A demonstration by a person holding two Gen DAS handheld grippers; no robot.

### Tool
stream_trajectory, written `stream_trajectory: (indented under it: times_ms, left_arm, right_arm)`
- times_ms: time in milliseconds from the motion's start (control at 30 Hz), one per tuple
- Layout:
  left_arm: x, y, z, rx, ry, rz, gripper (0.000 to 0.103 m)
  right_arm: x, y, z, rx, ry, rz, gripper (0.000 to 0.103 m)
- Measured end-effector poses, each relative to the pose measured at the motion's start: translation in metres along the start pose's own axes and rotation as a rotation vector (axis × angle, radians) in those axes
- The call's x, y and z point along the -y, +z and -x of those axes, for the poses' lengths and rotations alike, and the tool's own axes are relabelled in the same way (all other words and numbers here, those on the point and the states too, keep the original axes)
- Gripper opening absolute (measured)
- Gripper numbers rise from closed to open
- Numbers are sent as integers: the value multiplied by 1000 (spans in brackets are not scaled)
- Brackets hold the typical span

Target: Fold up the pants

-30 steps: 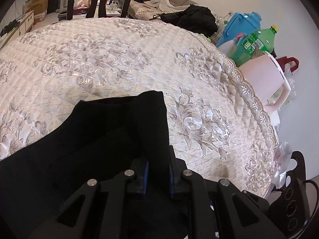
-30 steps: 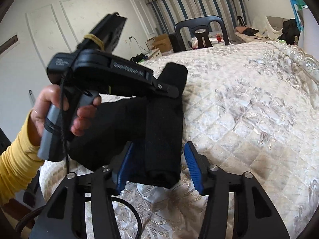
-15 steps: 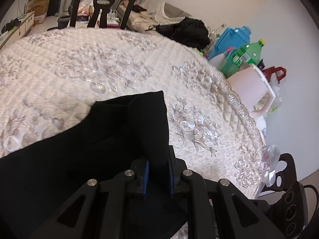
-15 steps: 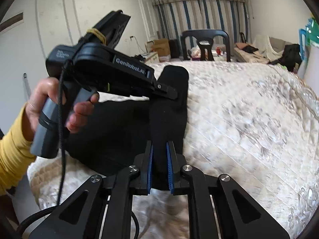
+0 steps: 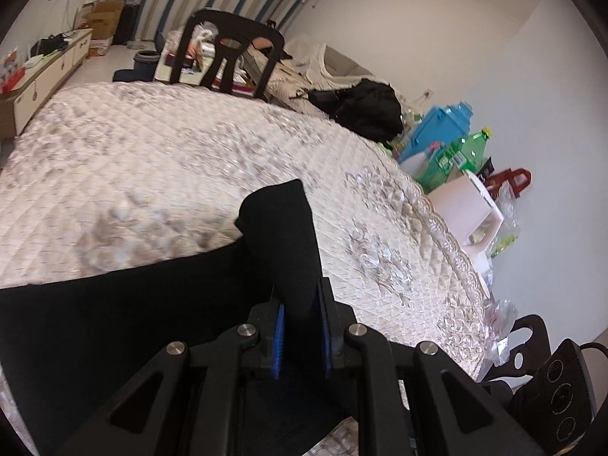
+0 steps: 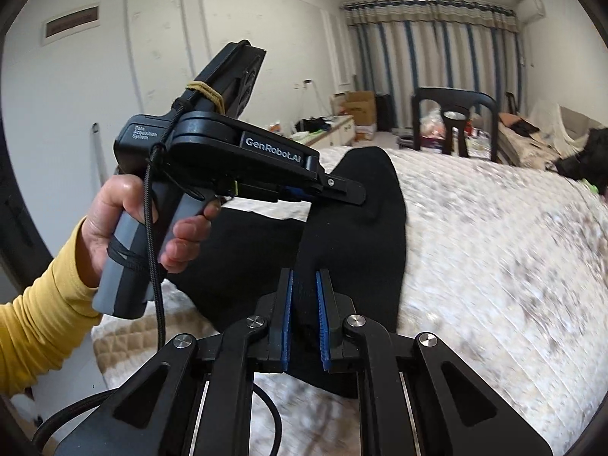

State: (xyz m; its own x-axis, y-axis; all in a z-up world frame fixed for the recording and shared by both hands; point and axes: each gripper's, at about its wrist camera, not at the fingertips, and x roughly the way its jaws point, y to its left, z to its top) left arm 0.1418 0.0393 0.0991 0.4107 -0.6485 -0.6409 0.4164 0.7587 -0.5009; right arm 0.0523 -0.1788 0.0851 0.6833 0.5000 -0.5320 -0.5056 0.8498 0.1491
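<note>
Black fabric pants (image 5: 152,304), both claws clamped on them
Left claw (image 5: 300,336), right claw (image 6: 304,319); black plastic chair (image 5: 228,53) at 12 o'clock beyond quilted cream tabletop (image 5: 152,152).

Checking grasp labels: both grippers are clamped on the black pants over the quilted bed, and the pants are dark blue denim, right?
Not quite. The pants are plain black, not blue denim; only the finger pads are blue, as both wrist views show. The rest holds: the left gripper and right gripper are each shut on the pants above the quilted bed.
</note>
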Motion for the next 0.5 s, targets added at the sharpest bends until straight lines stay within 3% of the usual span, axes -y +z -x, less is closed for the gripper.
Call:
stream_trajectory:
  times_ms: [500]
  left_arm:
    - [-66,-6,64,99,21,51,17]
  right_arm:
    - [-22,35,-72,-30,164,61,11]
